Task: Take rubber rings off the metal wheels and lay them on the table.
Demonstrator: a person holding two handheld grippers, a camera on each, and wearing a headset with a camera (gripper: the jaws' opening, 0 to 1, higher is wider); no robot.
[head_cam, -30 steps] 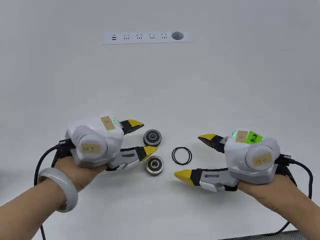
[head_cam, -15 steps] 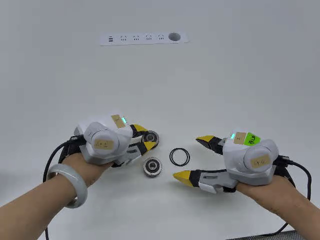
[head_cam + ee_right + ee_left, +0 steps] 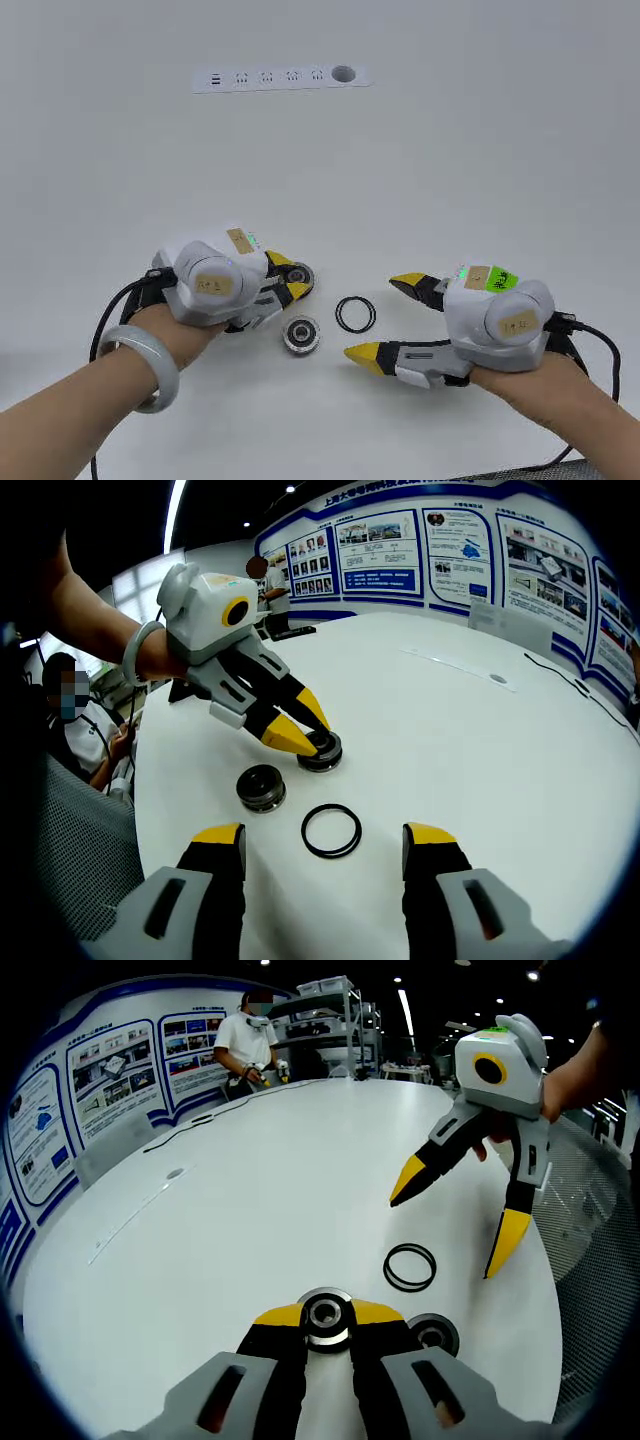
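Note:
Two metal wheels lie on the white table. My left gripper (image 3: 287,279) is shut on the farther wheel (image 3: 300,273), which sits between its yellow tips (image 3: 326,1316) in the left gripper view. The nearer wheel (image 3: 301,335) lies free just beside it (image 3: 434,1332). Black rubber rings (image 3: 355,314) lie flat on the table to the right of the wheels. My right gripper (image 3: 385,320) stands open, its jaws spread wide on either side of the rings (image 3: 331,830). The right gripper view shows the left gripper (image 3: 292,730) pinching the held wheel (image 3: 322,751), with the free wheel (image 3: 261,787) in front.
A white power strip (image 3: 280,77) lies at the far side of the table. A thin cable (image 3: 215,1112) runs across the far table surface. People stand and sit beyond the table edge in the gripper views.
My left gripper has moved right to the farther wheel and closed on it. The right gripper has stayed open near the rings, barely shifting.

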